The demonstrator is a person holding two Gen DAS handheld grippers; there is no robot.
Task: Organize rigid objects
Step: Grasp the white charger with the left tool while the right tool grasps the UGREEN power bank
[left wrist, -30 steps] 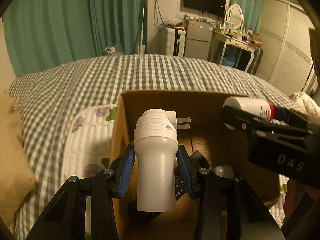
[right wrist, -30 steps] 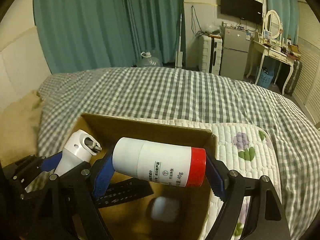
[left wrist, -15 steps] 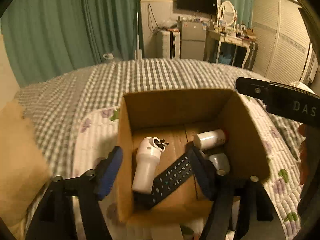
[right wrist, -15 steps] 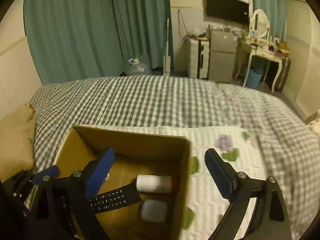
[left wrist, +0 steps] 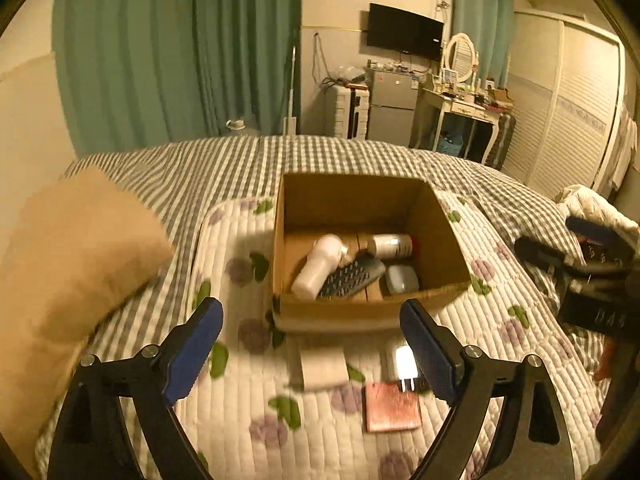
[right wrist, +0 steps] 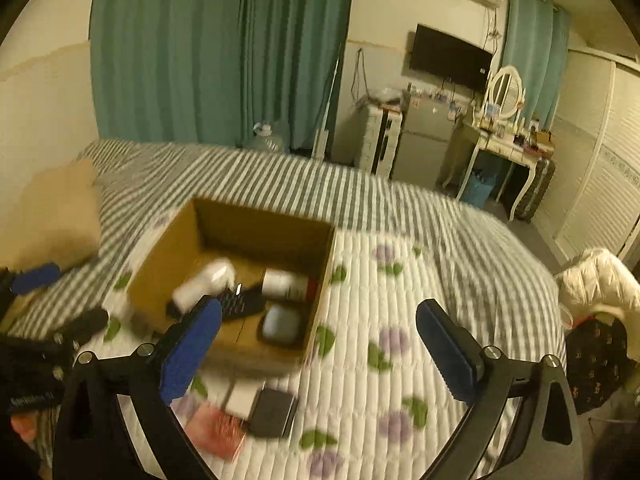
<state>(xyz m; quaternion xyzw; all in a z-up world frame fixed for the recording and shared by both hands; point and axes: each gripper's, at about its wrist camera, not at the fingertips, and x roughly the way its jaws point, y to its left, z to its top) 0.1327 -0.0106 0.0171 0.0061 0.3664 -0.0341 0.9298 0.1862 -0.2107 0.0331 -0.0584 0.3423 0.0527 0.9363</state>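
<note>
A cardboard box (left wrist: 372,308) sits on a floral quilt on the bed; it also shows in the right wrist view (right wrist: 168,264). Inside lie a white plug-like device (left wrist: 318,266), a black remote (left wrist: 350,276), a white bottle with a red cap (left wrist: 390,245) and a small grey-white case (left wrist: 402,279). On the quilt in front of the box lie a white block (left wrist: 322,364), a white charger (left wrist: 405,364), a pink card (left wrist: 392,407) and a dark square case (right wrist: 274,412). My left gripper (left wrist: 312,348) is open and empty, above the quilt in front of the box. My right gripper (right wrist: 320,344) is open and empty, to the box's right.
A tan pillow (left wrist: 68,248) lies left of the box on the checked bedspread (left wrist: 340,156). A white jacket (right wrist: 600,280) and dark clothing (right wrist: 596,364) lie at the bed's right edge. A dressing table, fridge and green curtains stand beyond the bed.
Both grippers opened and let go of the white device and the red-capped bottle, which now lie in the box. Both grippers pulled back and up from the box.
</note>
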